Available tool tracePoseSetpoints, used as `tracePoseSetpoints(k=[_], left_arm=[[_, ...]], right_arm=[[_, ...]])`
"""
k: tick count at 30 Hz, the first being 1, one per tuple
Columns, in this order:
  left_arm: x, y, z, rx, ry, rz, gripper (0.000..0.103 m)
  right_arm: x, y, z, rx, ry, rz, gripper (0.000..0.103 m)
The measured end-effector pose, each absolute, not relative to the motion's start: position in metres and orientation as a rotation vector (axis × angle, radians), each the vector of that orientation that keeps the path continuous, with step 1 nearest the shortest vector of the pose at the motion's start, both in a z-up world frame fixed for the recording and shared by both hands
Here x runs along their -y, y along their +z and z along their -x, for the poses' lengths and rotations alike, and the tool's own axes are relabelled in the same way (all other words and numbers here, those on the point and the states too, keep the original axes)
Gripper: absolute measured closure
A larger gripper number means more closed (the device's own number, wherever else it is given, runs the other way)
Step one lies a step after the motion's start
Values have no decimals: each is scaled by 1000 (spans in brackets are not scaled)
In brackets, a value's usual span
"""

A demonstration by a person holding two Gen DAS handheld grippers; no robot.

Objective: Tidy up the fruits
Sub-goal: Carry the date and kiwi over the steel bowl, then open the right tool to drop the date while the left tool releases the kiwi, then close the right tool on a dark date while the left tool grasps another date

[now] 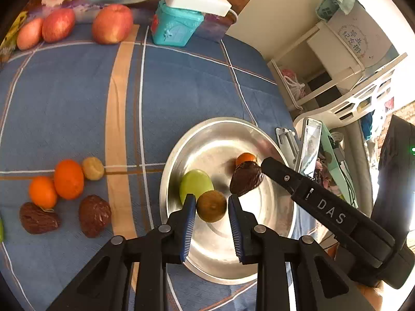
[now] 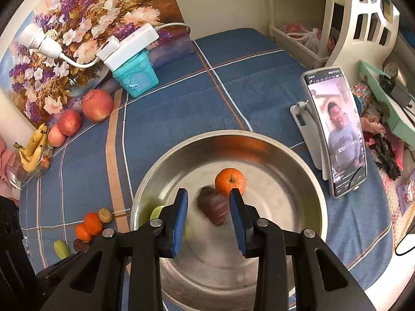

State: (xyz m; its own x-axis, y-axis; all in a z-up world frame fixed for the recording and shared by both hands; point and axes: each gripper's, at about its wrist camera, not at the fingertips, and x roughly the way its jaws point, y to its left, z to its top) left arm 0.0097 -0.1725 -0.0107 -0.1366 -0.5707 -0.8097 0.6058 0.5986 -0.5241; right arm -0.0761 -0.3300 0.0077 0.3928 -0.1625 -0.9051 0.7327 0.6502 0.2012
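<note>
Fruits lie in two groups: several inside the steel bowl (image 1: 181,155), the rest loose on the blue plaid cloth (image 1: 64,103). The surface under the cloth cannot be identified.

Bowl contents: green fruit (image 1: 195,184), dark brown fruit (image 1: 246,178), brownish-green round fruit (image 1: 211,206), small orange (image 2: 230,181).

Outside the bowl: three apples (image 1: 112,23) along the far edge, bananas (image 2: 33,150) at the left, and a near cluster of two oranges (image 1: 68,178), two dark brown fruits (image 1: 94,215) and a small tan fruit (image 1: 92,168).

Left claw (image 1: 211,223): jaws spread, the brownish-green fruit between the tips; contact cannot be confirmed. Right claw (image 2: 208,220): jaws apart, empty, above the dark brown fruit, which is motion-blurred in the right wrist view.

Procedure, as judged: both claws appear to be depositing into the bowl. Keep each claw fully open and lift straight up, clear of the rim, so round fruit is not knocked sideways. Then approach the near cluster, taking one piece at a time.

Obscured: the green fruit is partly hidden behind the right claw; a green item at the left frame edge is cut off.
</note>
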Motion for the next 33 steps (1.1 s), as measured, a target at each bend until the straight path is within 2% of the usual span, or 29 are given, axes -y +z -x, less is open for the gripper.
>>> tracePoseSetpoints(k=[2,10,13,22,25,27,28,29,33], left_arm=[[169,-13,-11,-1390,-1011,-16,62],[137,-12,-45,-1346,-844,10,61],[115,-10,-64,-1289,-708,-42,49],[43,-3,-105,-1215,-461,-1,36],[23,-3,-113,-1204,-400,32,25],[13,-5,-117,-1204,-364,47,13],[8,-7,-118,-1205,-342,49,6],[4,-8,-118,-1207,-327,52,1],[3,-18,-117,-1244,-316,59,0]], right_arm=[[329,8,74,-1018,-623,-649,68],[317,11,65,-1022,-589,-618,68],[306,12,56,-1024,-547,-604,68],[256,14,21,-1034,-349,-562,68],[236,9,9,-1045,-268,-553,68],[227,5,2,-1058,-251,-545,50],[222,1,-1,-1067,-251,-534,33],[219,0,-2,-1073,-249,-527,27],[207,-14,-9,-1130,-237,-494,27]])
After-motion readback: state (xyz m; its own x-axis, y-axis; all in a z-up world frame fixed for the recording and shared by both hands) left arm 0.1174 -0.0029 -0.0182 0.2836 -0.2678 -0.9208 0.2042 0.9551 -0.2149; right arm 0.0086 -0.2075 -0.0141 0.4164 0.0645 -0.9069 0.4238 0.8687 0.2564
